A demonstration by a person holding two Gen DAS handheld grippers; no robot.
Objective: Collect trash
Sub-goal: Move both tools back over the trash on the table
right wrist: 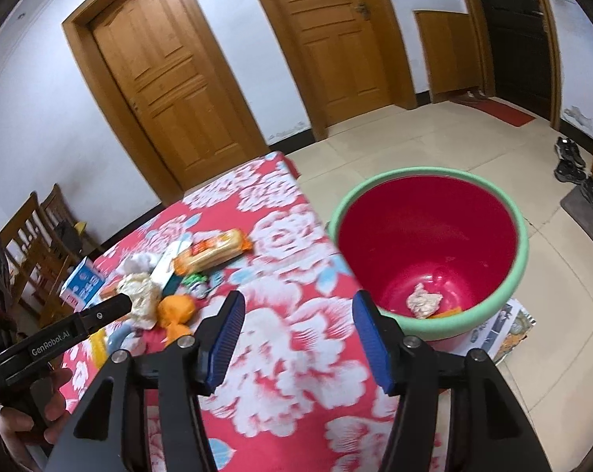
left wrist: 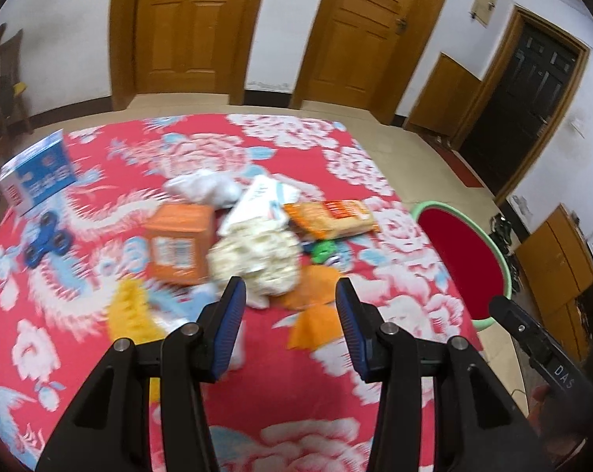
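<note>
Trash lies in a heap on the red floral tablecloth (left wrist: 296, 393): a crumpled cream paper ball (left wrist: 257, 263), an orange box (left wrist: 180, 242), an orange snack packet (left wrist: 332, 216), white tissue (left wrist: 206, 187), orange wrappers (left wrist: 312, 306) and a yellow wrapper (left wrist: 129, 310). My left gripper (left wrist: 290, 295) is open and empty, just in front of the paper ball. My right gripper (right wrist: 298, 310) is open and empty above the table edge next to the red bin (right wrist: 430, 247) with its green rim. A crumpled paper (right wrist: 424, 301) and an orange scrap lie in the bin.
A blue and white box (left wrist: 37, 175) and a blue fidget spinner (left wrist: 46, 242) sit at the table's left. The bin (left wrist: 461, 259) stands on the tiled floor right of the table. Wooden chairs (right wrist: 33, 236) stand at the left; shoes (right wrist: 571, 165) lie by the dark door.
</note>
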